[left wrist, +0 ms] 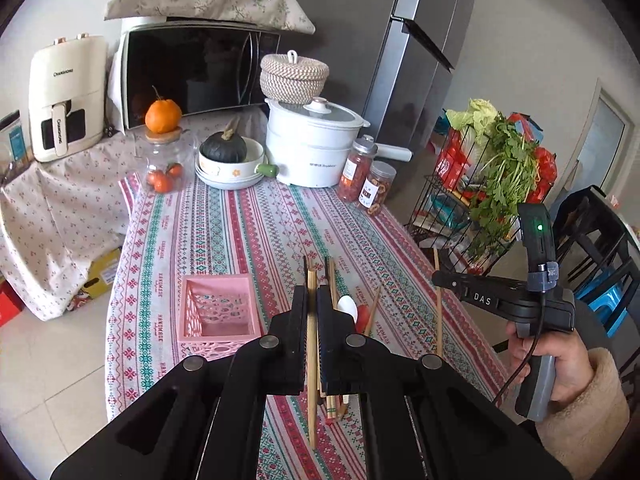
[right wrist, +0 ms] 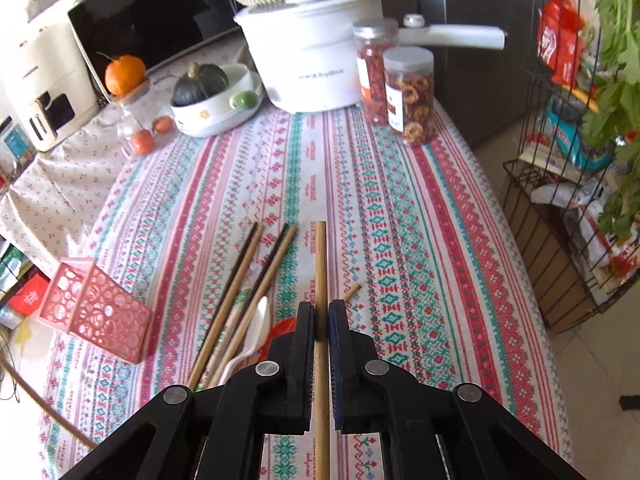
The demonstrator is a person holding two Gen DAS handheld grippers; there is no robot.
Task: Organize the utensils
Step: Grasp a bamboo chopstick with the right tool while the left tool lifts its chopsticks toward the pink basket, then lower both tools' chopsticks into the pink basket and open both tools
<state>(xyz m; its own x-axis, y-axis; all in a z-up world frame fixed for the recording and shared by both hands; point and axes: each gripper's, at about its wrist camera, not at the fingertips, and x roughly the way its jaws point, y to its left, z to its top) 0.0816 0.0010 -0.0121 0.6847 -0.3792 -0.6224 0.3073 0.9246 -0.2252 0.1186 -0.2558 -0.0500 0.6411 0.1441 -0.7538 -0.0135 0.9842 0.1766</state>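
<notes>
Left gripper (left wrist: 312, 298): your jaws are pressed onto one pale wooden chopstick (left wrist: 311, 360), which runs lengthwise between the pads and sticks out beyond both ends of them. It hangs above the tablecloth (left wrist: 248, 232), just right of the pink basket (left wrist: 218, 308).

Right gripper (right wrist: 321, 312): your jaws are clamped on a second, browner chopstick (right wrist: 320, 264), also lengthwise, its far end reaching out over the cloth. In the left view this gripper sits well right of the basket, near the table's right edge, with your hand (left wrist: 560, 364) wrapped around its grey handle.

Pink basket: perforated plastic, open top facing up, standing on the cloth at the left side of the table. What it holds cannot be told from either view.

Loose utensils, right of the basket: a fan of dark and light chopsticks (right wrist: 244, 292) lying flat on the cloth, a white spoon (right wrist: 254, 336) touching their near ends, and something red (right wrist: 280, 330) partly hidden behind the right gripper. A short chopstick tip (right wrist: 353, 290) shows just right of your right jaws.

Far end of the table, beyond the basket: white electric pot (left wrist: 310, 144) with a woven lidded basket (left wrist: 293, 76) on top, two jars of dried snacks (left wrist: 366, 176), a bowl holding a dark green squash (left wrist: 224, 147), and a glass jar (left wrist: 164, 160) with an orange (left wrist: 162, 115) on its lid.
</notes>
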